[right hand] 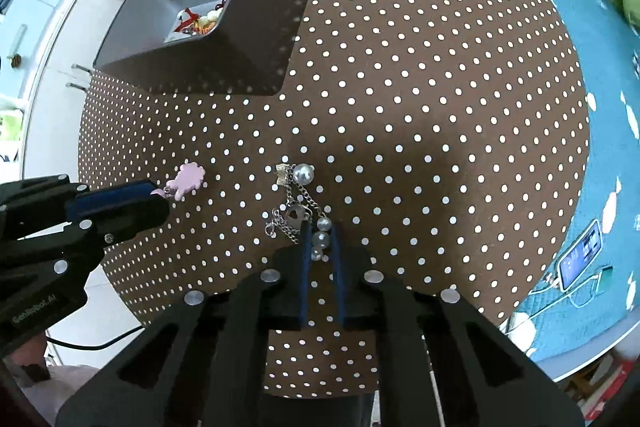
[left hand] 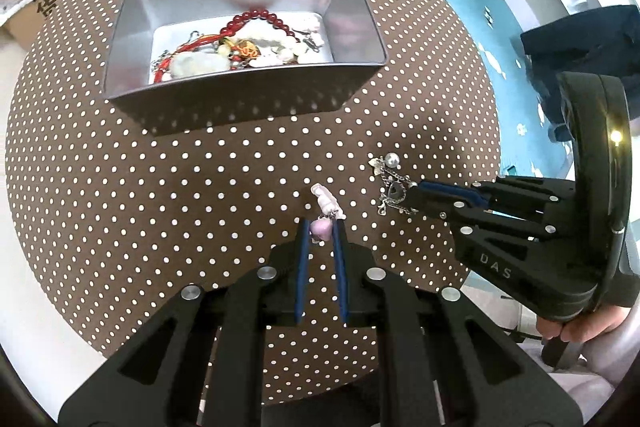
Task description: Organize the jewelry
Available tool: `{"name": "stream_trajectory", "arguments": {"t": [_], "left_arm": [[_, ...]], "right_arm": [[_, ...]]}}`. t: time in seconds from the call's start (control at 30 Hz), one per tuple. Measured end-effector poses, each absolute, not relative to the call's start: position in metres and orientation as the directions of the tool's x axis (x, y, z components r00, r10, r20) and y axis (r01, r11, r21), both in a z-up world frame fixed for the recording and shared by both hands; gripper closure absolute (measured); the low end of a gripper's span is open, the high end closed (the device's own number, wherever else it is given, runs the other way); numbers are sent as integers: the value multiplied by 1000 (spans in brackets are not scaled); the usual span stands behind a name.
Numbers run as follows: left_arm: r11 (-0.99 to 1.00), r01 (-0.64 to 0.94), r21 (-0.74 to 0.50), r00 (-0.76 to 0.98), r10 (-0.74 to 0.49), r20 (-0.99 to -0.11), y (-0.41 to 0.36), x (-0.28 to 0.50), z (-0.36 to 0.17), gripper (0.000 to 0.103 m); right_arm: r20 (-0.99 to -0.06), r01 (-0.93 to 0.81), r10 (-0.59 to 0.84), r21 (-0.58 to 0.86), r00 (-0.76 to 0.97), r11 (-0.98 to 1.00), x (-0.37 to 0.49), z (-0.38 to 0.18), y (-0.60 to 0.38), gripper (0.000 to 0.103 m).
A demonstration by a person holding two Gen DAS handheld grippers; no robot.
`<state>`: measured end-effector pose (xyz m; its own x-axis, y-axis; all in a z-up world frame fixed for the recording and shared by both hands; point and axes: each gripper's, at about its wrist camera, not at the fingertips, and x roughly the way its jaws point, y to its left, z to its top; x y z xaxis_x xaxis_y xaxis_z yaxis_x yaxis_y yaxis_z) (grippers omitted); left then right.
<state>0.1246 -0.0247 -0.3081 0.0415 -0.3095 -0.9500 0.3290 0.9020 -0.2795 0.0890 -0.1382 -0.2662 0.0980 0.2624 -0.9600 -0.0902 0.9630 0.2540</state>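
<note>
Both grippers low over the dotted table (left hand: pixel 200 187); tin box (left hand: pixel 244 95) sits at the far side, well apart from both tools, already holding a heap of jewelry including a red bead bracelet (left hand: pixel 256 21); I judge it the destination, so most of the sorting looks done.

Left gripper (left hand: pixel 322 227): fingers narrowed around the pink charm (left hand: pixel 322 229), which sits between the blue pads; its pale cloud-shaped end (right hand: pixel 188 177) pokes out ahead of the tips; I read this as pinching the charm, though contact on both pads is not fully certain from the left wrist view; the right wrist view shows the tips meeting the charm's ring end, which supports it.

Right gripper (right hand: pixel 320 239): fingers drawn close with the pearl strand of the chain piece (right hand: pixel 298 211) lying between them; whether they press it yet I cannot tell; the chain, heart tag and large pearl (right hand: pixel 303 174) lie spread on the table ahead of the tips.

Judgement: grabbing each piece at one end keeps it dangling clear for the carry; the loose chain may snag or slip.
</note>
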Motion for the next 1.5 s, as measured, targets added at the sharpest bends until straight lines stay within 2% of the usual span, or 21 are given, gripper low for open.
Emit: {"name": "stream_trajectory", "arguments": {"t": [0.2, 0.9, 1.23, 1.5], "left_arm": [[908, 310, -280, 66, -315, -947, -13, 125, -296, 91], [912, 300, -278, 218, -350, -911, 15, 139, -217, 91], [928, 280, -247, 320, -333, -887, 24, 153, -179, 91], [935, 259, -241, 375, -328, -867, 30, 173, -163, 91]], "right_arm": [[-948, -59, 298, 293, 114, 954, 90, -261, -147, 95], [-874, -92, 389, 380, 291, 921, 99, -162, -153, 95], [-802, -169, 453, 421, 389, 891, 125, -116, -127, 95], [-776, -234, 485, 424, 404, 875, 145, -104, -109, 95]]}}
